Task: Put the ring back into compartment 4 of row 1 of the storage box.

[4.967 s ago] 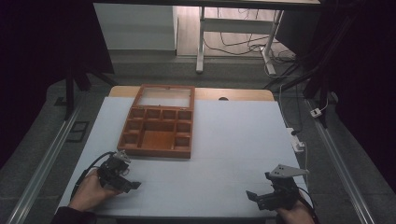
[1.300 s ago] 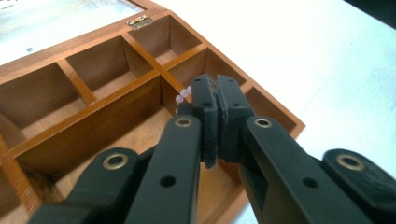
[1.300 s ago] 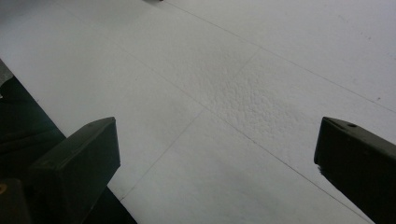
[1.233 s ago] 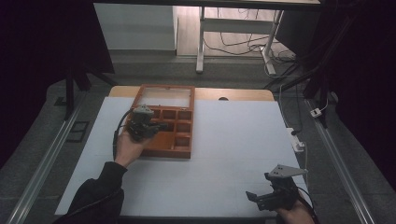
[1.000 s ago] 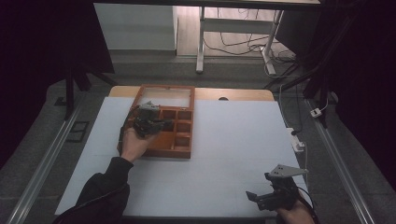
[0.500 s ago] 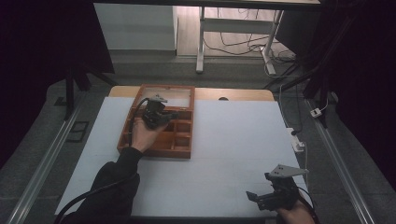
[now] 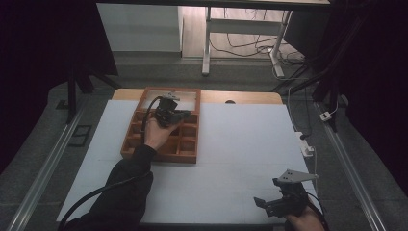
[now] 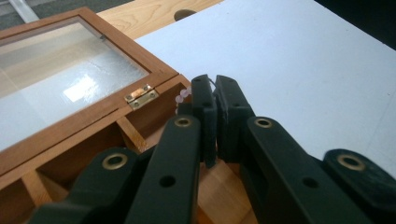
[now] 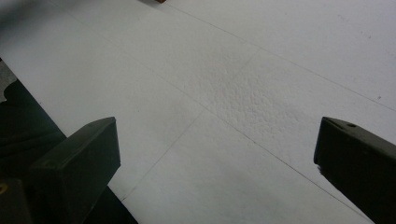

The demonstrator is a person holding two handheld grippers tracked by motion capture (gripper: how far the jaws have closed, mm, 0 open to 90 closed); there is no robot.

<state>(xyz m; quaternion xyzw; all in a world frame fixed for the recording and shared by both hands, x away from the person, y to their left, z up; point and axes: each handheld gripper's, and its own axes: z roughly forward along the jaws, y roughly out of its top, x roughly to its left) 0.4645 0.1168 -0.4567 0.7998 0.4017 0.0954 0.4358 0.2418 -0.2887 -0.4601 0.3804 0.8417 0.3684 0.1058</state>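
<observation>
Up at the bench's [image 7: 240, 144] far side, our left claw [image 8: 215, 88] hovers over the open wooden compartment box [image 7: 185, 149], pressed together near the hinge [image 8: 140, 96], seemingly pinching small pale beads [image 8: 181, 97] for sorting. Our right claw [image 7: 269, 206] waits spread wide near the front edge.
</observation>
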